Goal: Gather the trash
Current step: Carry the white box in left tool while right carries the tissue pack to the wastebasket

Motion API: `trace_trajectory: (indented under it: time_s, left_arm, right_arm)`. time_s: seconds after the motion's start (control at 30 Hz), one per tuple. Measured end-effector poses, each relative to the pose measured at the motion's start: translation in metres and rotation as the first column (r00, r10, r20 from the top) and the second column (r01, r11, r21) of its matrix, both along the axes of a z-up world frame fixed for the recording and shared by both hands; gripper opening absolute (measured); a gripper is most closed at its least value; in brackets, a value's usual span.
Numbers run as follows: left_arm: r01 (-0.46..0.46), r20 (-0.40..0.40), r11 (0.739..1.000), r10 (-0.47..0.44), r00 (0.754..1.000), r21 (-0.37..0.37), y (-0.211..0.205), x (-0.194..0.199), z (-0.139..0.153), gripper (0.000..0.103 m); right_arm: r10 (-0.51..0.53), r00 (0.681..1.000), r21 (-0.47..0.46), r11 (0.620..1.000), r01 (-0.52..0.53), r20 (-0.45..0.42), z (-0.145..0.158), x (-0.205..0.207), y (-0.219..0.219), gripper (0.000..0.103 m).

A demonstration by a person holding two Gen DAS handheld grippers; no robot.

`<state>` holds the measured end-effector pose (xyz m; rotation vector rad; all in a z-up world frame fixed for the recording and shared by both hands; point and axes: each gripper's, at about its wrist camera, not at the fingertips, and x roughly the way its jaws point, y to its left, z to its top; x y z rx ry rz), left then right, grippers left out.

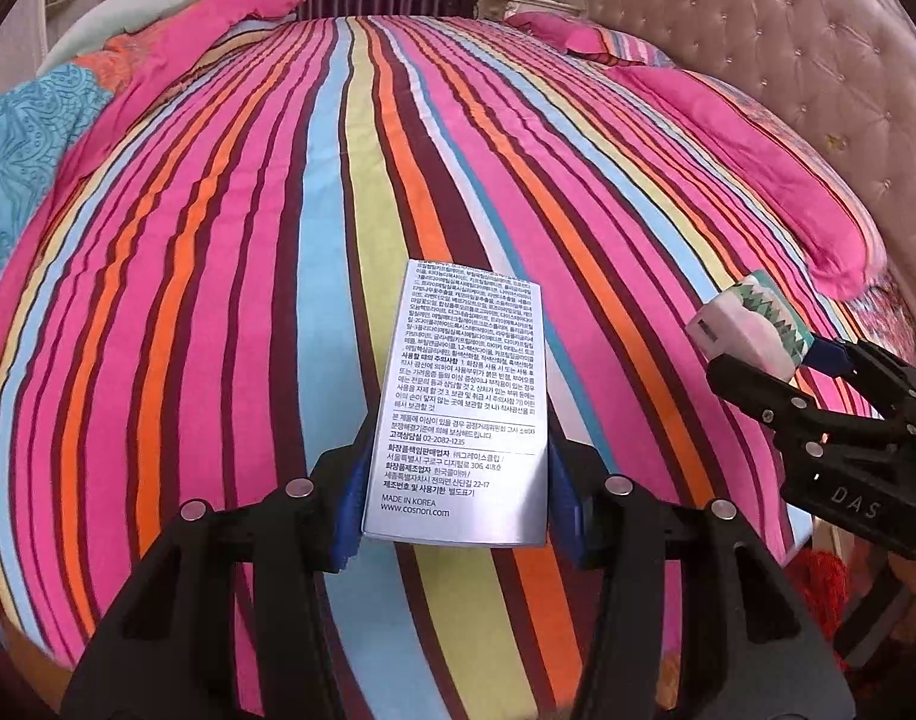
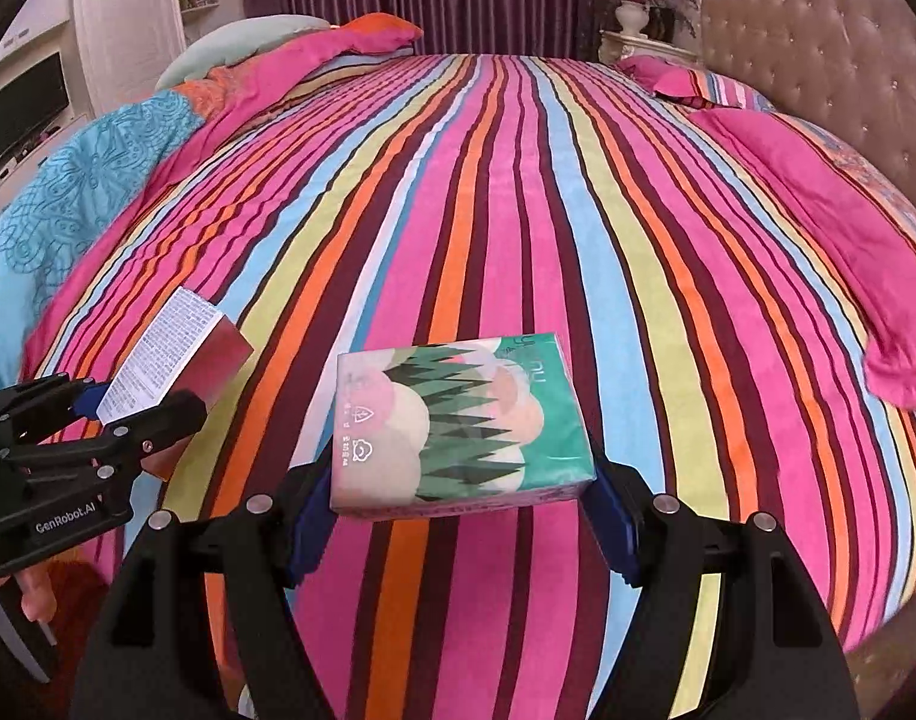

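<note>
Striped bedspread underneath; both bits of trash lifted off it. Left gripper clamps a silver carton, right gripper a tissue pack, prob. for binning.

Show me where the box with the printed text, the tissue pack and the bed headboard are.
Box (image 1: 458,402): left wrist view, middle of its printed face.
Tissue pack (image 2: 458,420): right wrist view, middle of its top.
Headboard (image 1: 788,60): left wrist view, its tufted padding.
</note>
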<state>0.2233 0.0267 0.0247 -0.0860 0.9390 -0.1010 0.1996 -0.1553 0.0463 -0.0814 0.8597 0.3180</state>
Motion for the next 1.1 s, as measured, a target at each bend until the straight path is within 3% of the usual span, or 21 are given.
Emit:
trace_trajectory:
  time_s: [0.4,0.7,0.93,1.1]
  left_arm:
    - [0.001,-0.013,1.0,-0.001,1.0,-0.022,-0.007,-0.113,-0.006,0.049]
    - [-0.04,-0.09,0.998,0.037,0.995,-0.039,-0.002,-0.183,-0.036,0.049]
    - [-0.039,-0.198,0.997,0.024,0.98,-0.07,-0.006,-0.207,-0.07,0.049]
    - [-0.027,-0.304,0.995,-0.003,0.953,-0.094,-0.012,-0.205,-0.093,0.049]
  right_arm:
    - [0.001,0.998,0.041,0.999,0.002,-0.057,-0.003,-0.091,0.0,0.068]
    - [0.001,0.986,0.06,0.998,0.009,-0.168,-0.031,-0.147,0.005,0.068]
    - [-0.005,0.952,0.084,0.996,0.032,-0.305,-0.059,-0.164,0.002,0.068]
    - [-0.01,0.896,0.117,0.991,0.068,-0.444,-0.089,-0.161,0.0,0.068]
